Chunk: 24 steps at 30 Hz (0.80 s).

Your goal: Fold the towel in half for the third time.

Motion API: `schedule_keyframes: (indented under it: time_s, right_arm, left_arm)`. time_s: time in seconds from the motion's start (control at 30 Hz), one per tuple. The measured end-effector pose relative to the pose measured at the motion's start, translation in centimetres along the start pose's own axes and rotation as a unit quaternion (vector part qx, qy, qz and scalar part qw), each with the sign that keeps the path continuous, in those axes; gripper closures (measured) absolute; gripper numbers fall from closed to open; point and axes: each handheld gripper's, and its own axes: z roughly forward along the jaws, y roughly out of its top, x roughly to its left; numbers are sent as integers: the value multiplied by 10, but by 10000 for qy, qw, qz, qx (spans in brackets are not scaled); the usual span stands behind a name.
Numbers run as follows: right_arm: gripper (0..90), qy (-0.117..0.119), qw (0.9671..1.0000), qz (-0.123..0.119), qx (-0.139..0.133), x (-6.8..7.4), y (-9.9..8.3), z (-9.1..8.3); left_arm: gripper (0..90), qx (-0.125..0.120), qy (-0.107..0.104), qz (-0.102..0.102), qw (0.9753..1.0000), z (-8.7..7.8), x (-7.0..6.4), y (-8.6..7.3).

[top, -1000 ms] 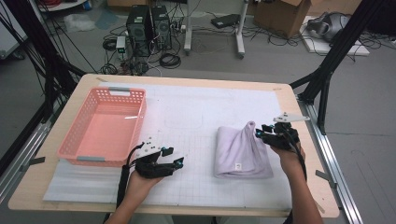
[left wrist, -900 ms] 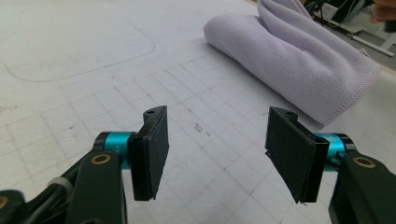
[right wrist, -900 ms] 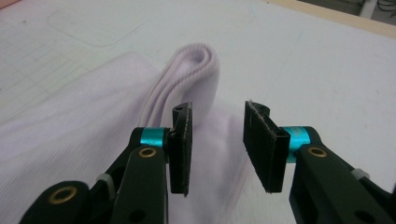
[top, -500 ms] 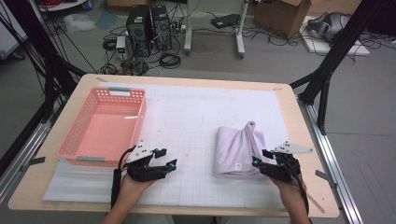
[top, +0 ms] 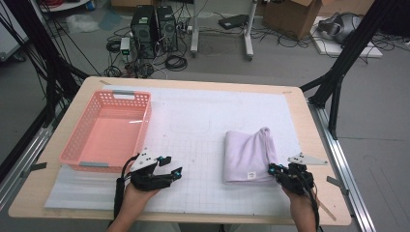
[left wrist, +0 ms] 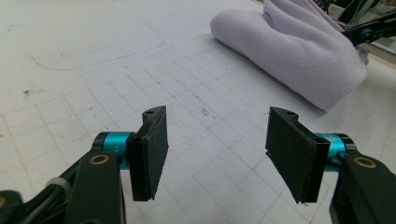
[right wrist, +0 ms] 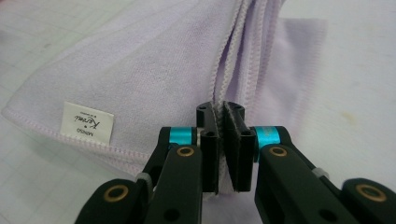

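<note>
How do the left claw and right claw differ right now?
The left claw has its jaws wide apart and holds nothing, while the right claw is shut on an edge of the folded lilac terry towel. The left claw sits over bare white gridded mat beside the pink plastic basket; the right claw is at the towel's near right corner. Both are hand-held, low over the table.

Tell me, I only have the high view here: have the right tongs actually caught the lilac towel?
Observer: Yes. The right gripper view has the right tongs shut on the lilac towel along its stitched edge near one corner.
Operator: And the left tongs?
Observer: The left tongs stand wide open with nothing between them, above the gridded mat.
Operator: Any marking on the towel?
Observer: A small white label is sewn by the hem, to the left of the grip in that view.
</note>
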Motion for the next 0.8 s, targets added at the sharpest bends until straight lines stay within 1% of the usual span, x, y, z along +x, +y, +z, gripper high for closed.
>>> schedule_keyframes:
  time_s: [0.03,0.1,0.17,0.2,0.23,0.27,0.3,0.37,0.43,0.47,0.53,0.57,0.6,0.63,0.67,0.7,0.73,0.77,0.8]
  right_arm:
    - [848,-103,9999,-21,27,0,0,-4]
    - [846,-212,9997,-30,96,-1,0,-9]
    - [835,-300,9992,-34,275,-2,-1,-10]
    - [820,-391,9984,-38,406,-2,-2,-10]
    - [804,-458,9978,-64,466,-3,-3,-9]
    - [756,-496,9976,-36,482,-4,-4,-10]
    - [711,-501,9978,4,435,-5,-3,-11]
    - [638,-521,9985,-43,181,-7,0,-16]
    - [622,-417,9991,-17,-104,-9,4,-20]
    - [621,-389,9991,13,-193,-10,4,-20]
    - [649,-310,9992,-42,-268,-9,5,-16]
    - [662,-248,9993,-139,-256,-8,4,-12]
    - [670,-168,9995,-164,-234,-7,4,-8]
    - [672,-107,9997,-155,-155,-7,3,-2]
    - [689,-108,9998,-159,-103,-7,3,2]
    - [732,-169,9996,-235,-4,-7,1,8]
    - [792,-206,9994,-272,82,-8,-1,12]
    - [828,-263,9990,-330,170,-9,-2,14]
    - [836,-372,9983,-363,259,-10,-4,15]
  left_arm:
    - [392,-6,-17,1,10000,-1,1,0]
    - [393,-23,9,-19,10000,-1,1,0]
    - [393,-58,30,-43,10000,-4,4,1]
    - [393,-92,41,-63,9999,-5,4,2]
    - [393,-119,48,-83,9999,-6,5,2]
    - [393,-132,47,-80,9999,-7,6,3]
    - [393,-154,57,-102,9998,-7,6,3]
    - [393,-186,66,-129,9997,-9,8,4]
    - [393,-185,75,-120,9997,-9,9,4]
    - [393,-168,65,-112,9998,-9,9,4]
    - [393,-183,51,-120,9997,-9,10,4]
    - [393,-184,45,-121,9997,-9,9,4]
    - [393,-180,50,-116,9998,-9,9,4]
    - [393,-179,41,-118,9998,-9,9,4]
    - [392,-166,30,-97,9998,-8,9,4]
    - [392,-166,30,-97,9998,-8,9,4]
    - [392,-164,25,-100,9998,-8,8,4]
    - [392,-168,23,-84,9998,-8,8,4]
    - [393,-171,26,-83,9998,-9,8,4]
